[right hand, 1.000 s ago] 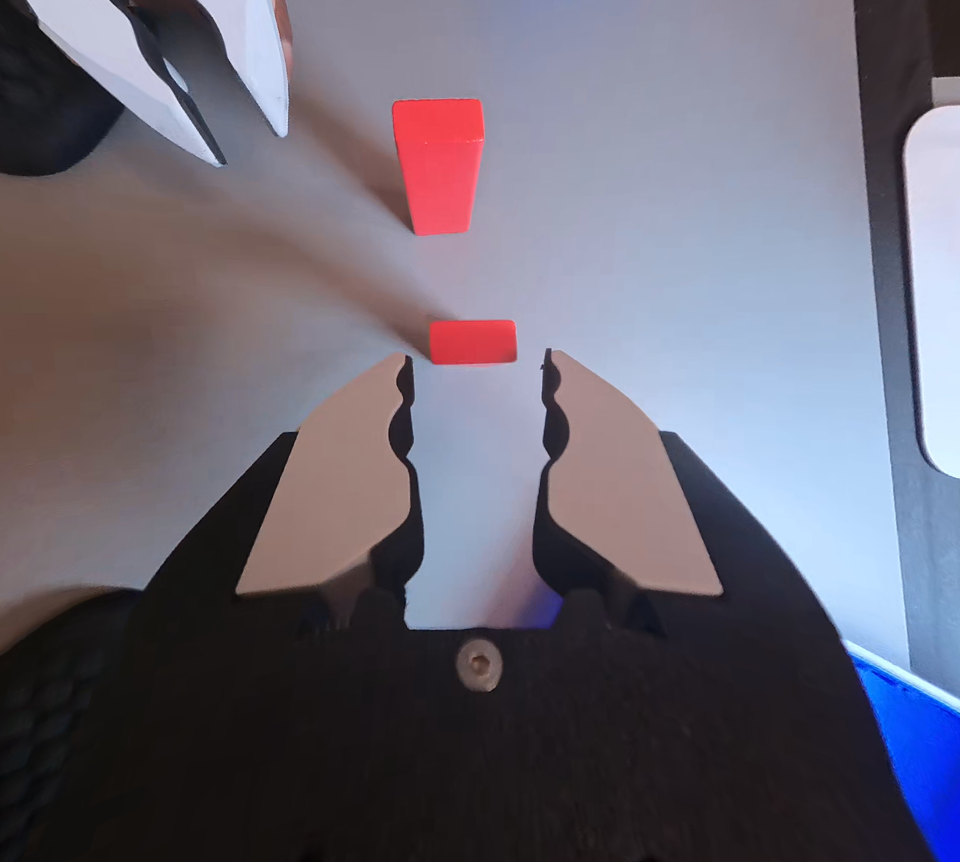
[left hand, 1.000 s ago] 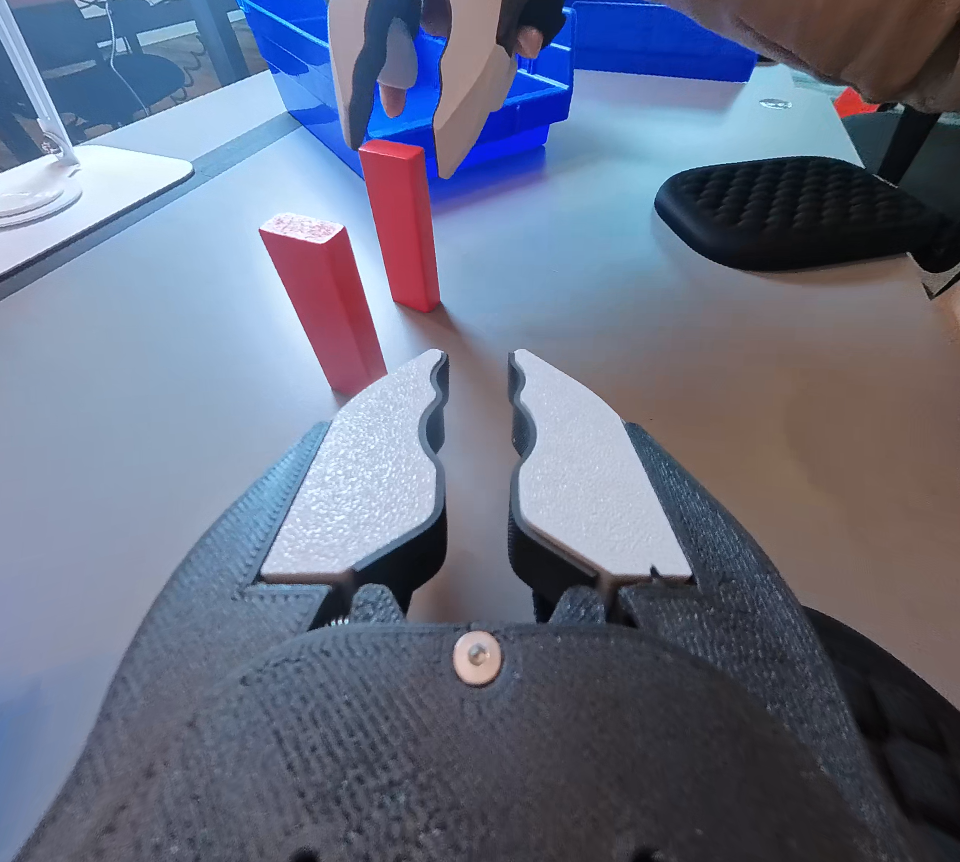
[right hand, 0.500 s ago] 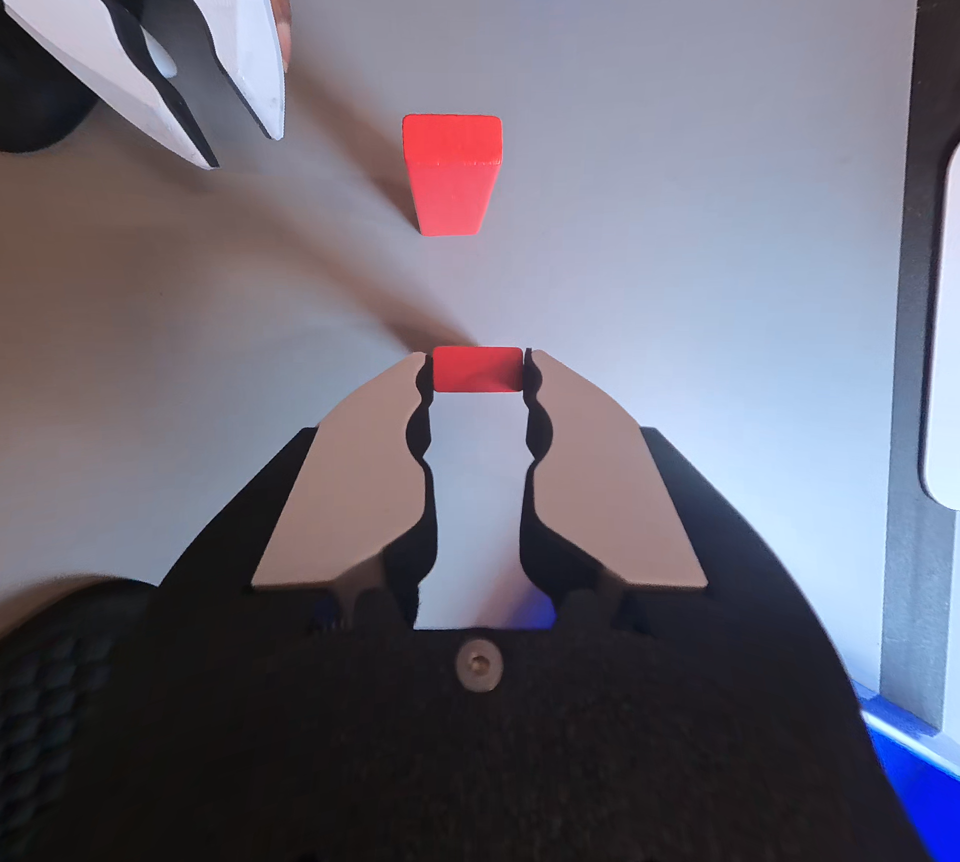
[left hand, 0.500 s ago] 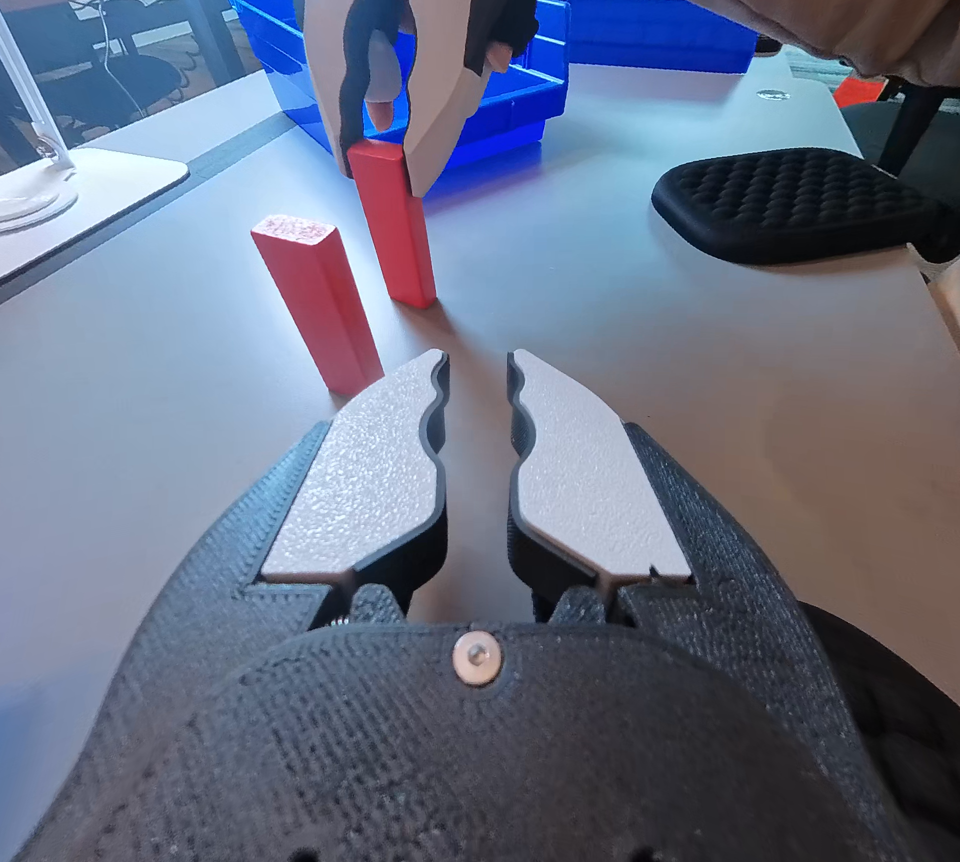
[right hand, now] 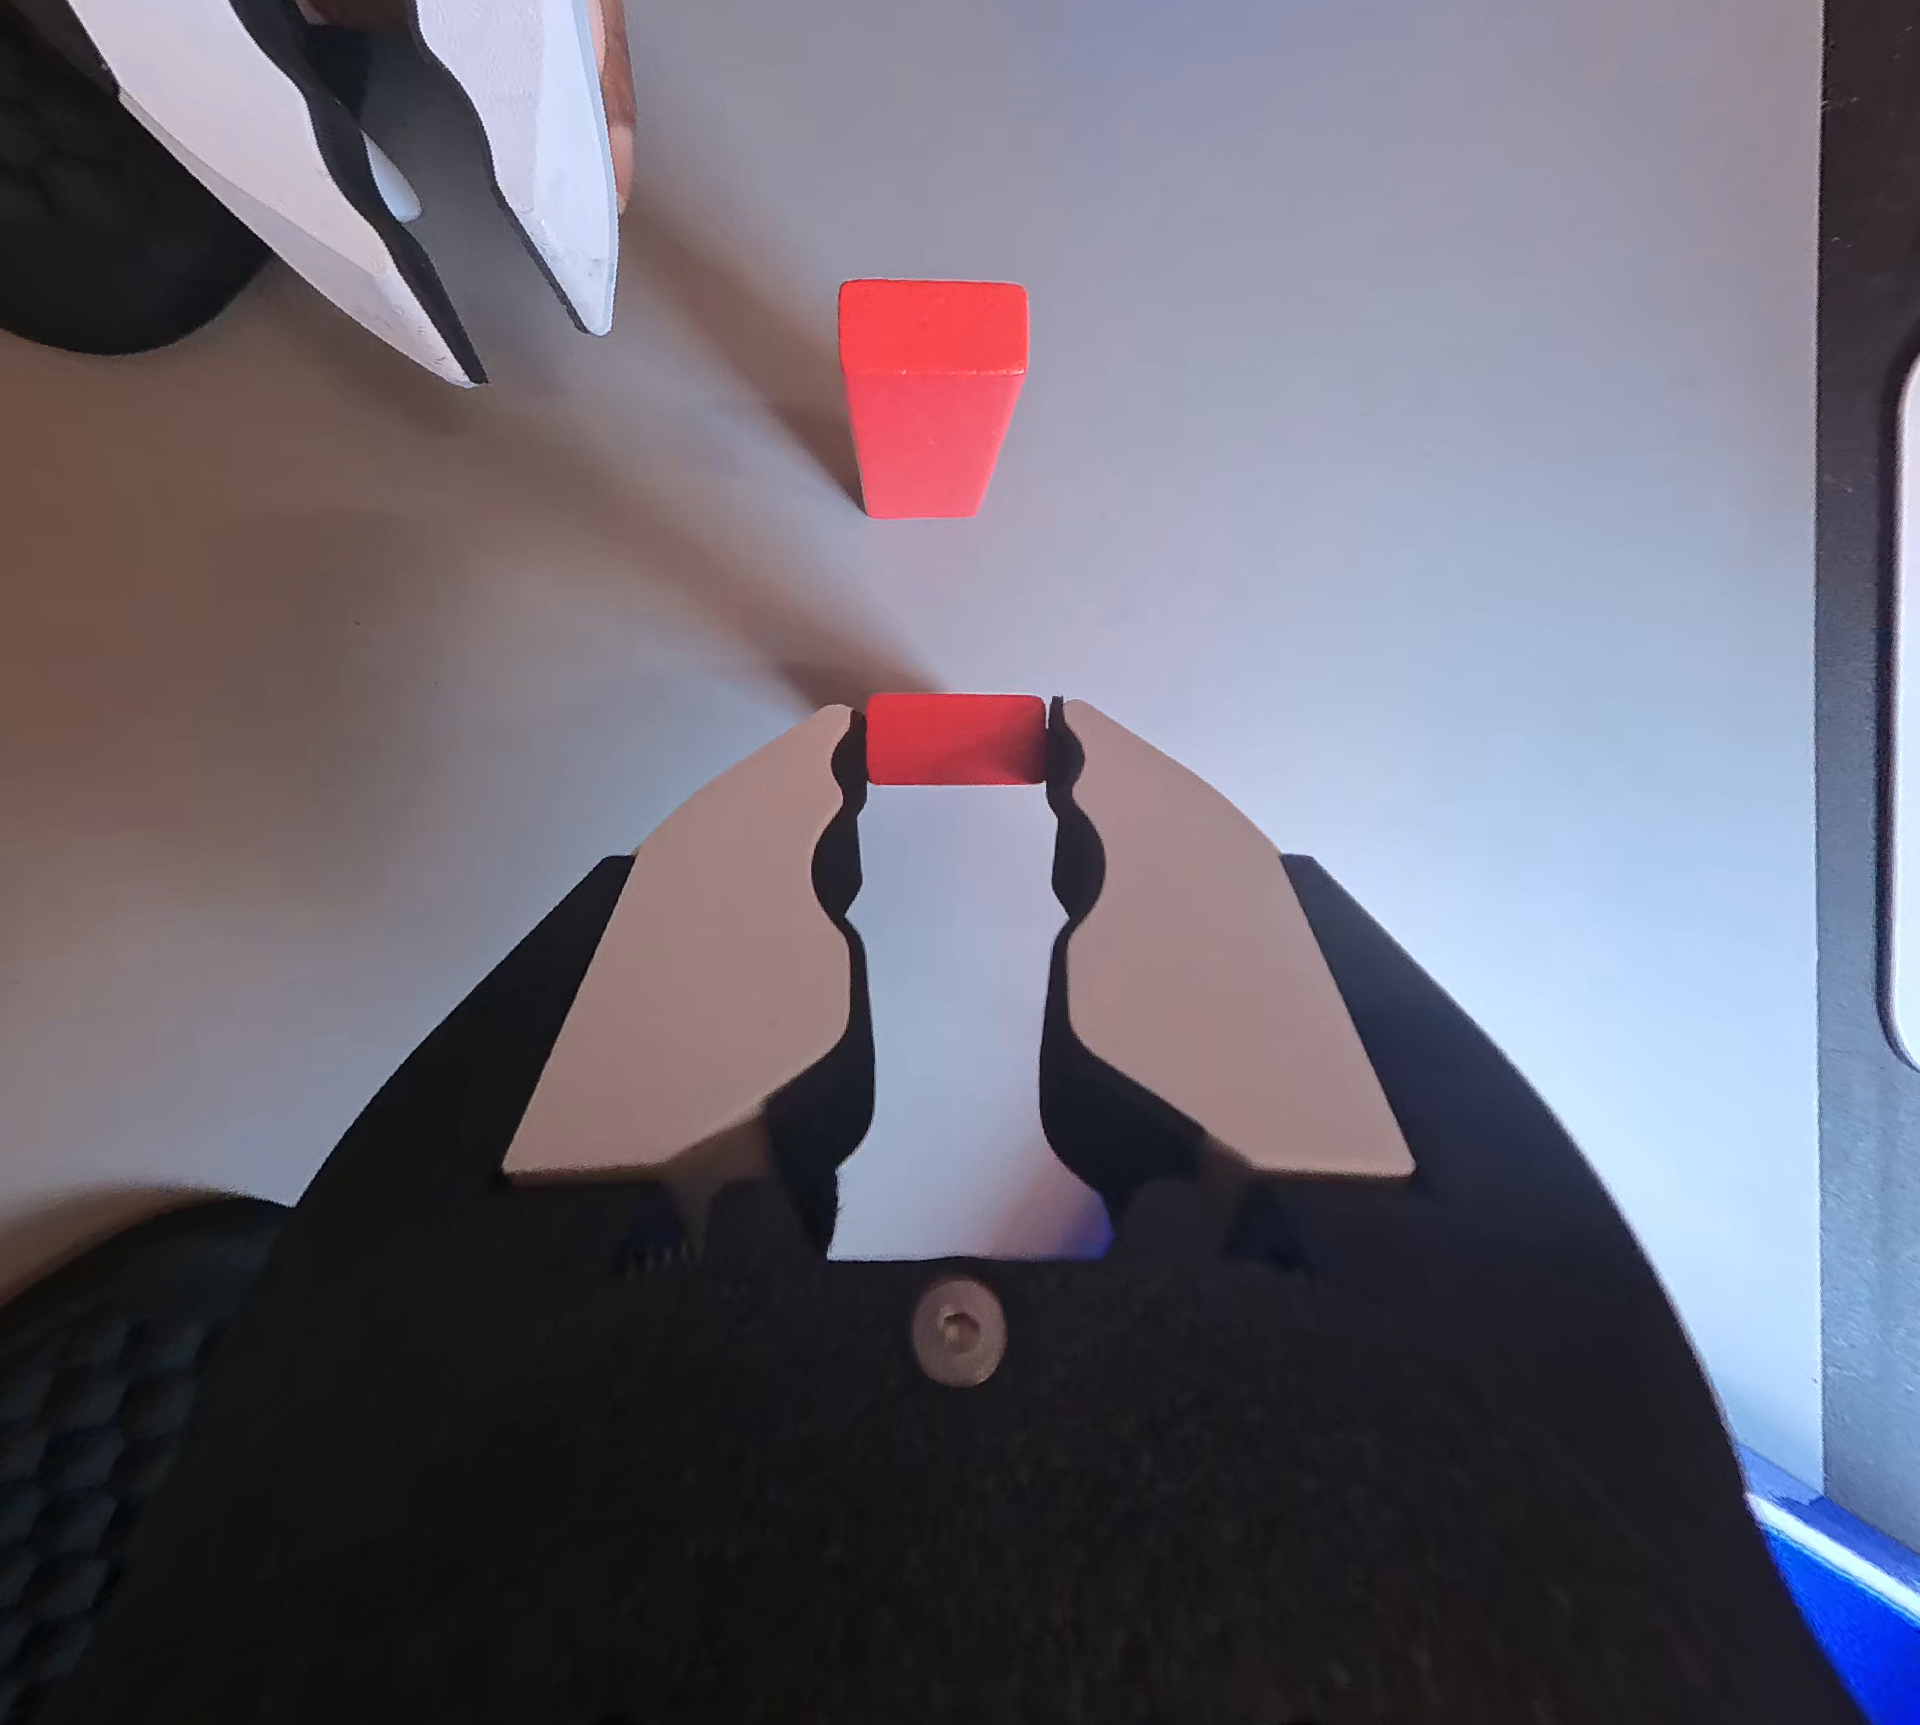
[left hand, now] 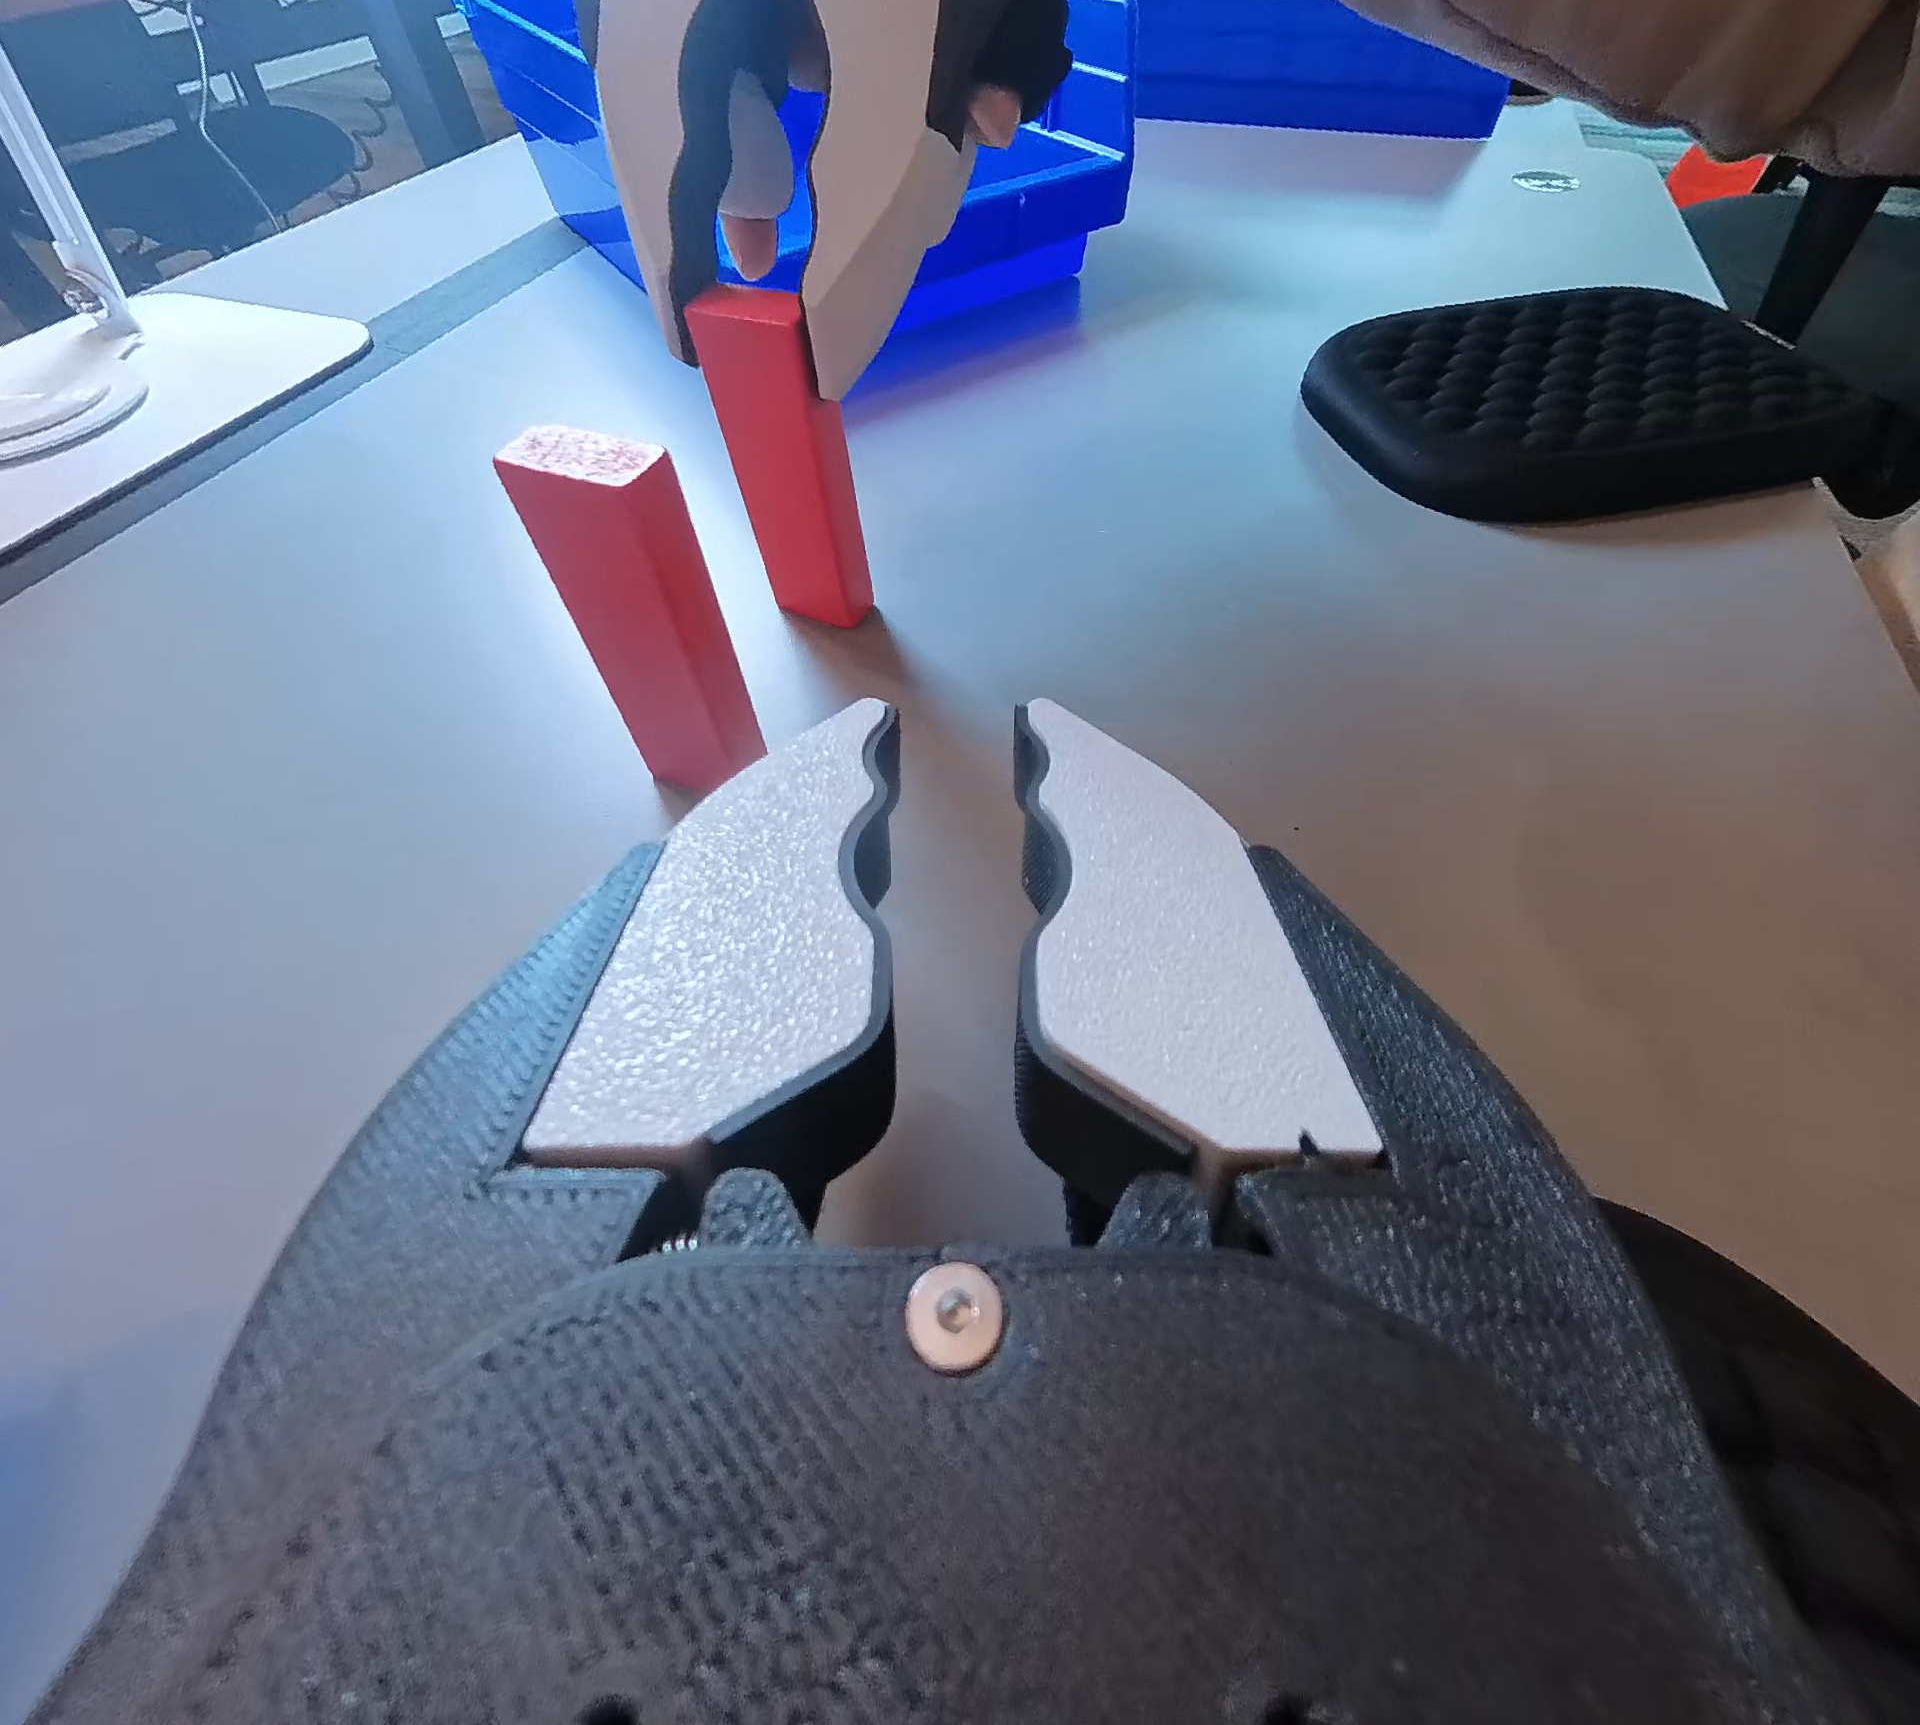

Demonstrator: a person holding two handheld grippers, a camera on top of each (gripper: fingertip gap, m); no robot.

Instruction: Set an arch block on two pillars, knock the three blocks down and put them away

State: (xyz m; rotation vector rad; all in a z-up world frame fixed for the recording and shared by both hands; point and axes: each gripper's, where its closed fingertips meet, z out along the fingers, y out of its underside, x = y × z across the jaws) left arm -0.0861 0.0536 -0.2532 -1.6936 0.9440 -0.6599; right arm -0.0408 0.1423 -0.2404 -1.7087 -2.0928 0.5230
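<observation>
Where blue bins (left hand: 1039,148) sit, two pillars (left hand: 623,605) stand on grey table (left hand: 1247,688).

Two pillars: near pillar (left hand: 623,605) red with a speckled pale-scuffed top, far pillar (left hand: 790,470) plain red. Surface (left hand: 1247,740) flat grey. Bins (left hand: 1039,221) saturated blue. Pad (left hand: 1579,397) at far right black, dimpled grid. Left hand-held gripper (left hand: 956,730): pale grainy finger plates, ribbed black body.
</observation>
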